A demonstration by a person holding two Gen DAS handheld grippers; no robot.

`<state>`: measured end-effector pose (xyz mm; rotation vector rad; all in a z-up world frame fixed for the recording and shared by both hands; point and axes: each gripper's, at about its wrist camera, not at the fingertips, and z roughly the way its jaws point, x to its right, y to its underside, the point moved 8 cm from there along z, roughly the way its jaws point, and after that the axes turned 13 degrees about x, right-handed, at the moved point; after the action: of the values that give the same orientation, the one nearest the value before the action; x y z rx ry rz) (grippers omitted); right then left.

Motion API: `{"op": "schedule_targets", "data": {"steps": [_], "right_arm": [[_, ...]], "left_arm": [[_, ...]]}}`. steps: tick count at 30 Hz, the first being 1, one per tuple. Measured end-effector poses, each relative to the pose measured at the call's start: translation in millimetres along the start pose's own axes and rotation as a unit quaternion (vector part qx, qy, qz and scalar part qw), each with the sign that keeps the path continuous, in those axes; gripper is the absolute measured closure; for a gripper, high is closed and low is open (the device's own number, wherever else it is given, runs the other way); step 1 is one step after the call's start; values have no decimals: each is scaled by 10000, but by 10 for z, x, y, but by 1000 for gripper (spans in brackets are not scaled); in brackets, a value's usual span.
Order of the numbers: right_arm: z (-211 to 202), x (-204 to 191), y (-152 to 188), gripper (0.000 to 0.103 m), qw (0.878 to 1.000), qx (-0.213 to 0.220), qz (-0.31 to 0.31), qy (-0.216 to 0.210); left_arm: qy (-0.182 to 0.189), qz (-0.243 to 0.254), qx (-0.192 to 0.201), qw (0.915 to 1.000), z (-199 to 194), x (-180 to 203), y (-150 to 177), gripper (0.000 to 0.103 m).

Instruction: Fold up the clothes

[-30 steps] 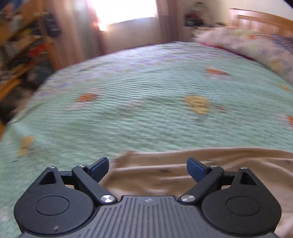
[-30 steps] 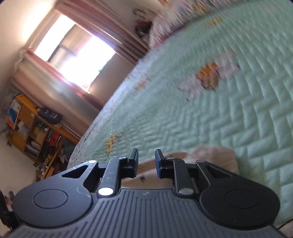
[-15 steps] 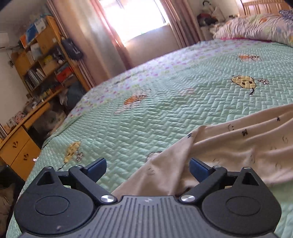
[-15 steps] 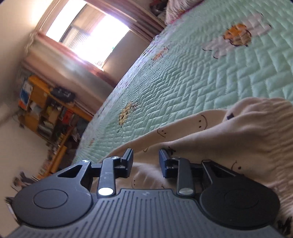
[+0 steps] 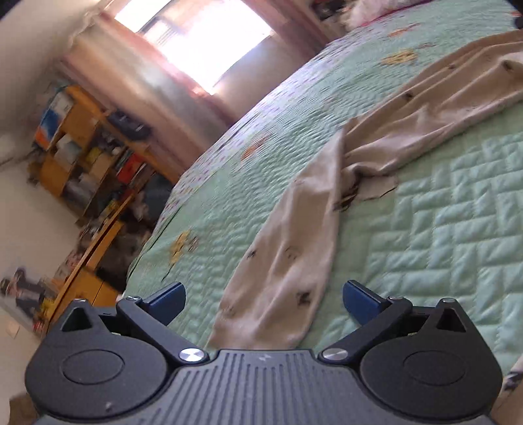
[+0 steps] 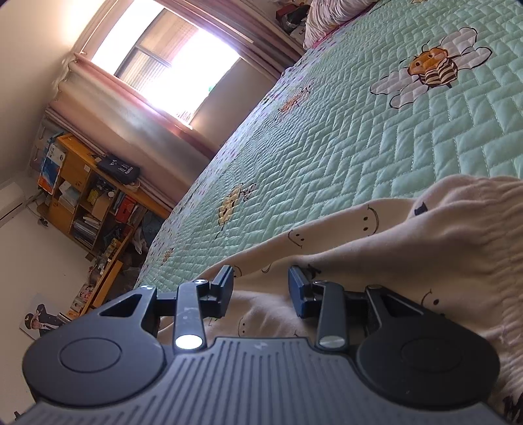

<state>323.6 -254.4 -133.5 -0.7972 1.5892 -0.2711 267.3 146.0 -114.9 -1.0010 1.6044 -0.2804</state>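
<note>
A beige garment printed with small dark smiley faces lies stretched across the green quilted bedspread. One long narrow end of it runs toward my left gripper. Those jaws are opening wide, the blue pads stand either side of the cloth end and do not press it. In the right wrist view the same garment bunches in folds under my right gripper. Its jaws stand partly apart just above the cloth, with fabric below the gap and no pinch visible.
The bedspread carries bee and flower patches. Its left edge drops off toward a wooden shelf unit full of books and boxes and a low desk. A bright curtained window is at the back. A pillow lies at the bed's head.
The left gripper swung and rolled, ending at the garment's narrow end, its jaws slightly wider. The right gripper's jaws widened and the cloth now lies spread beneath it.
</note>
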Motion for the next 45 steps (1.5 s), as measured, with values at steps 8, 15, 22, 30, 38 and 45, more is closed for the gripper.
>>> {"op": "schedule_targets", "data": {"steps": [8,15,22,30,38,45], "right_arm": [[-9,37,7,63,10000,9,-12,-4],[-4,48,17,62,10000,9,13,-35],[-28,53,14,60,9999,8,59,-108],[-37,85,10,60,9999,6,59,-104],[-42,63,0,60,9999,24,72,-116],[-57,71,-2,60,9999,37,82,-134]], "left_arm": [[23,326,-347,9989,-63,-10,83,10],[741,1815,-749,9777,-105,171,-7,21],[888,2718,-884,9542,12,265,18,33],[509,2745,-616,9583,-42,331,231,88],[850,1695,-631,9798,-14,111,172,91],[1171,-1020,-614,9860,467,-693,-305,91]]}}
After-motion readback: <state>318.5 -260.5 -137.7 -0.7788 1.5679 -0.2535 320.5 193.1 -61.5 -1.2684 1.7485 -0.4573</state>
